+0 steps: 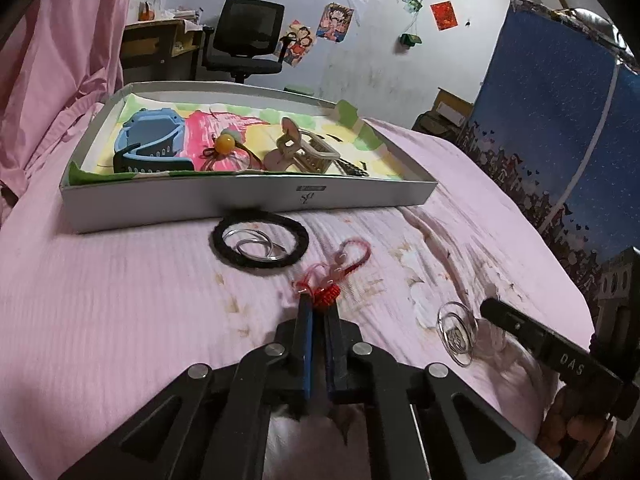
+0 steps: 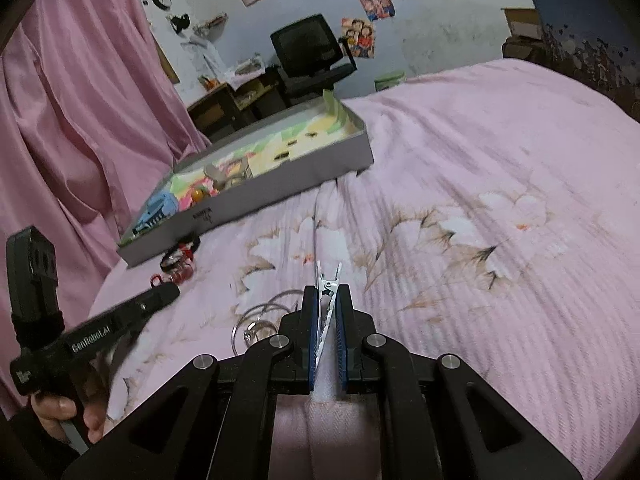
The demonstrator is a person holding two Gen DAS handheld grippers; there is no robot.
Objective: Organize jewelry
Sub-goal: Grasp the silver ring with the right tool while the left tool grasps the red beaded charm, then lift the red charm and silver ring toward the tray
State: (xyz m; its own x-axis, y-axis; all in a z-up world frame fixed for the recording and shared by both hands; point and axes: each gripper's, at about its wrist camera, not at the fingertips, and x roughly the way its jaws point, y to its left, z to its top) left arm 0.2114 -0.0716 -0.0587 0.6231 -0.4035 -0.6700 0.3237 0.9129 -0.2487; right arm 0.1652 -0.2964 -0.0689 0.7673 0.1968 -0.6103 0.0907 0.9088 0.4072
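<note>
left hand-held gripper (image 1: 318,304) pinching red cord bracelet (image 1: 334,276), right hand-held gripper (image 2: 328,294) clamping silver hair clip (image 2: 329,280)

Pale wall (image 1: 380,52) hung with cartoon posters (image 1: 335,22). Black office chair (image 1: 244,36) beside cluttered wooden desk (image 1: 160,40). Pink curtain (image 1: 60,60) at left, starry blue panel (image 1: 552,120) at right. Pink floral bedspread (image 2: 480,220) below.

A red cord bracelet (image 1: 334,276) is pinched between the nearly closed jaws of the left gripper (image 1: 318,306) above the pink bedspread (image 1: 120,312). Just beyond it, a black hair tie (image 1: 260,240) with thin silver rings (image 1: 256,242) inside is seen in front of a white tray (image 1: 248,196). In the tray, a blue watch (image 1: 152,142), an orange-bead tie (image 1: 225,144) and a beige claw clip (image 1: 300,152) are held.
</note>
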